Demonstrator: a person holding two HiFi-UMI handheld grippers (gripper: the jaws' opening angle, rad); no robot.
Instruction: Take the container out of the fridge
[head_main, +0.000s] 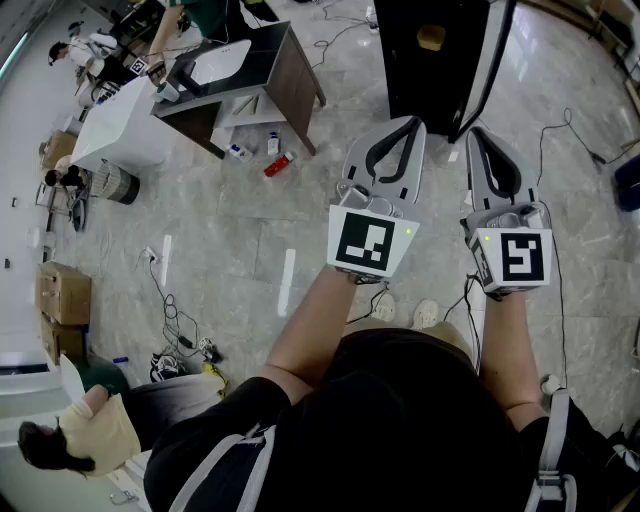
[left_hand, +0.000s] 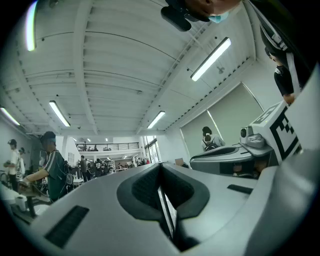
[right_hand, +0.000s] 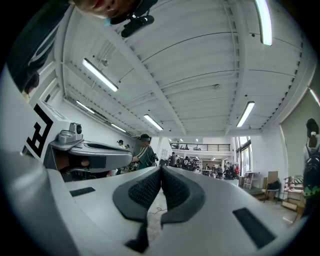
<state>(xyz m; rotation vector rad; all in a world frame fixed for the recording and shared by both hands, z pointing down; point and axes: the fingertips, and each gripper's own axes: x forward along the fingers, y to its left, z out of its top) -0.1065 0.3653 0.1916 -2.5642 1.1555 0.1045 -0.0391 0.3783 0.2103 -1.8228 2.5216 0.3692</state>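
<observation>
A black fridge (head_main: 440, 70) stands on the floor at the top of the head view, and a small tan thing (head_main: 431, 37) shows inside it; I cannot tell whether it is the container. My left gripper (head_main: 411, 123) is held in front of the person, short of the fridge, jaws shut with nothing between them. My right gripper (head_main: 474, 133) is beside it, also shut and empty. In the left gripper view the left gripper (left_hand: 160, 169) points up at the ceiling. In the right gripper view the right gripper (right_hand: 161, 172) points the same way.
A dark table with a white basin (head_main: 243, 62) stands at the upper left, with bottles (head_main: 279, 163) on the floor by it. Cardboard boxes (head_main: 62, 292) and cables (head_main: 175, 325) lie at the left. A seated person (head_main: 90, 425) is at the lower left.
</observation>
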